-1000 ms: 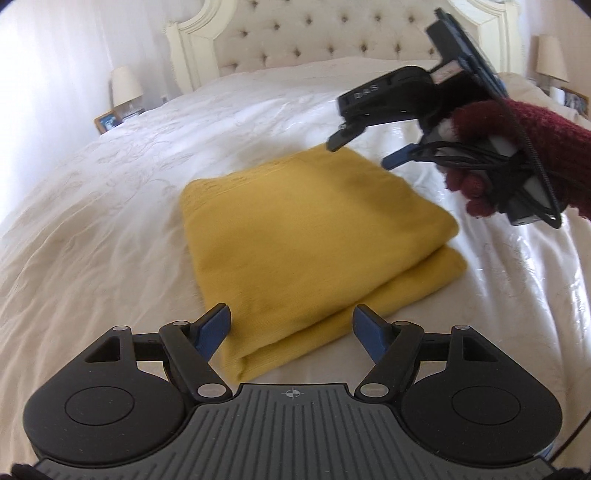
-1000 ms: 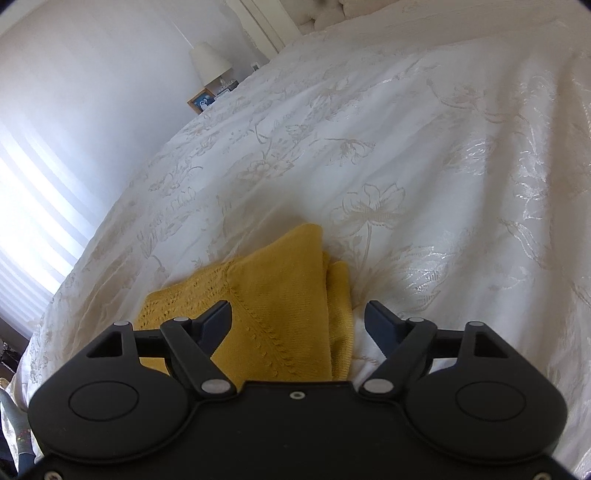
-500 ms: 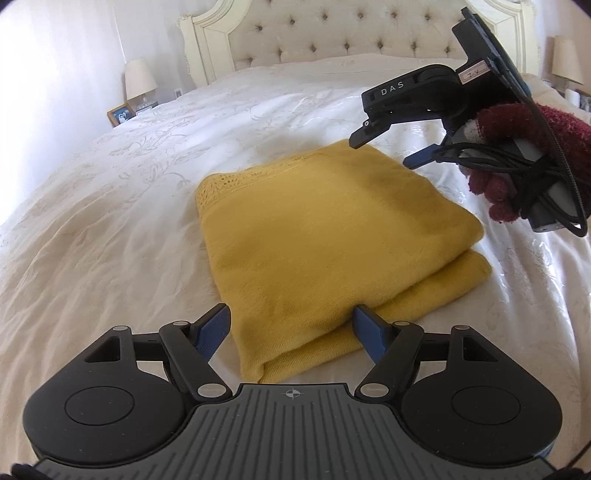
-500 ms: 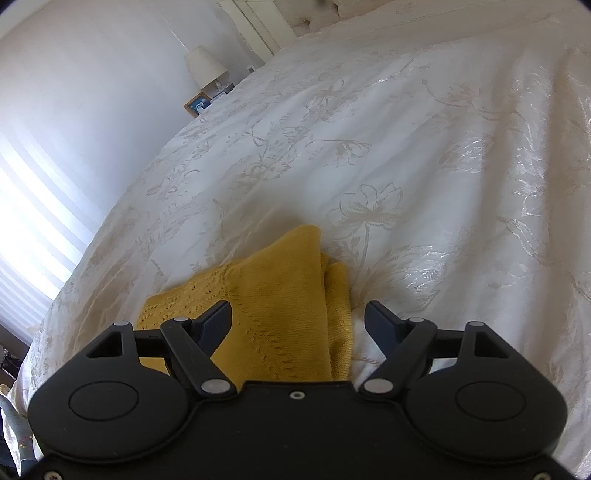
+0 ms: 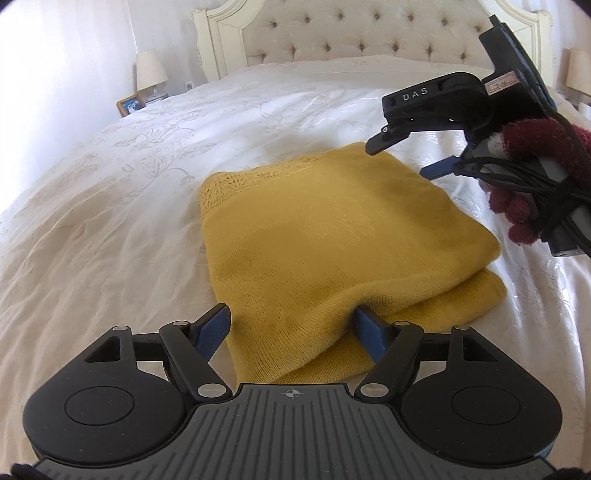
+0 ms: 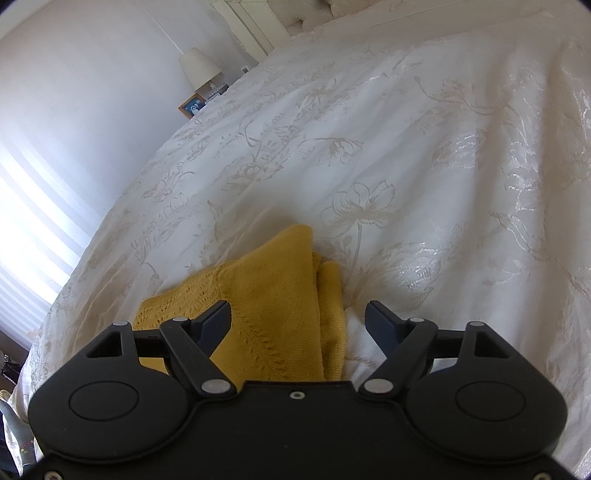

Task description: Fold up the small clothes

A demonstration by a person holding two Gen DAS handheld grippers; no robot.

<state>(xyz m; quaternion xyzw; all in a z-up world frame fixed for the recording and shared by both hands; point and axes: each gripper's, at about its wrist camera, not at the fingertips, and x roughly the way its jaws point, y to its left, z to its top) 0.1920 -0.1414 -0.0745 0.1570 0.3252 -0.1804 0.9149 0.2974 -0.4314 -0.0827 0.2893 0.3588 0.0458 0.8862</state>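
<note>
Now folded yellow knit point(image 5: 332, 236) on bedspread point(image 5: 110, 206) (floral), beneath both tongs; left tongs point(image 5: 291, 328), right tongs point(image 6: 297, 325) apart.

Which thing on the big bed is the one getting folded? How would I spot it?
Find the big bed with the white flowery bedspread and the buttoned headboard. In its middle lies the folded yellow knit top. It is the only bright yellow thing on all that white.

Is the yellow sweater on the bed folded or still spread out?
Folded. The yellow sweater lies as a compact rectangle on the bedspread, with stacked layers showing along its right edge.
</note>
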